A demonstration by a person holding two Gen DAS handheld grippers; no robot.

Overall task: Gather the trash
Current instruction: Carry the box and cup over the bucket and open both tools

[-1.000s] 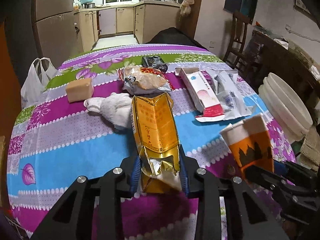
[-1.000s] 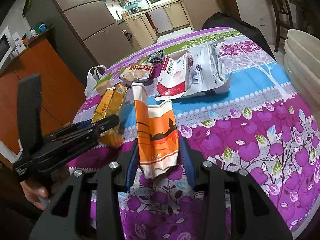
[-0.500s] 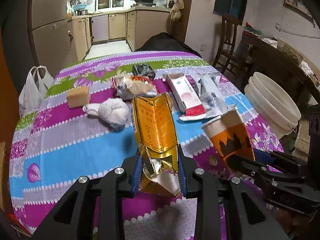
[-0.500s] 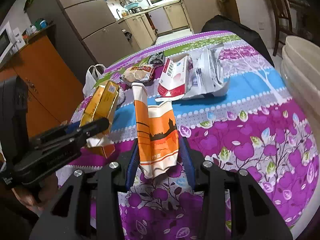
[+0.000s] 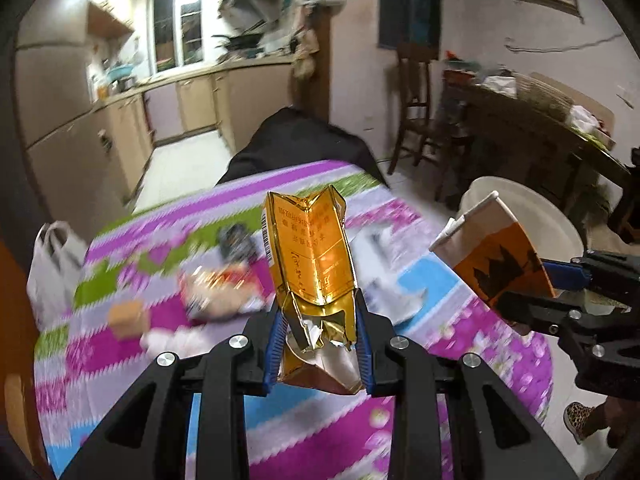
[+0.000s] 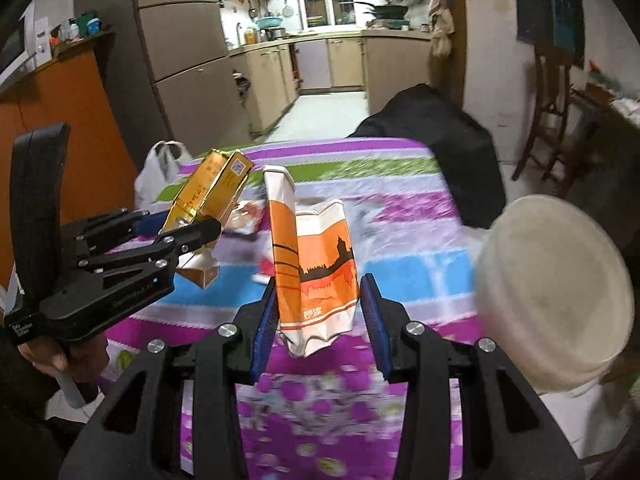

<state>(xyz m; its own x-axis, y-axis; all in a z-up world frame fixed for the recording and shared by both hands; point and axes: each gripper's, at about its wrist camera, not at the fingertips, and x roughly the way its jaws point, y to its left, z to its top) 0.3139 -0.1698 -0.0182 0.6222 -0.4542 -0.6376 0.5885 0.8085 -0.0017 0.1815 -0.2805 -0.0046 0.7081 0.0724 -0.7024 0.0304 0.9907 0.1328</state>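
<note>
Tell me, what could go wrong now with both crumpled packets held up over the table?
1. The left gripper pinches only the torn bottom of the gold foil carton; it might slip or tear.
2. The orange-and-white paper packet in the right gripper stands close beside the gold one; they could knock together near the cream plastic bucket.

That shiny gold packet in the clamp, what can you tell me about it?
The gold packet is a long, empty carton of glossy foil-faced card, printed with small characters and a barcode along one edge. Its far end gapes open; its near end is crushed and torn, showing silver lining. It tilts up and away, off the tablecloth, pinched at that crumpled end between the left gripper's blue pads.
</note>
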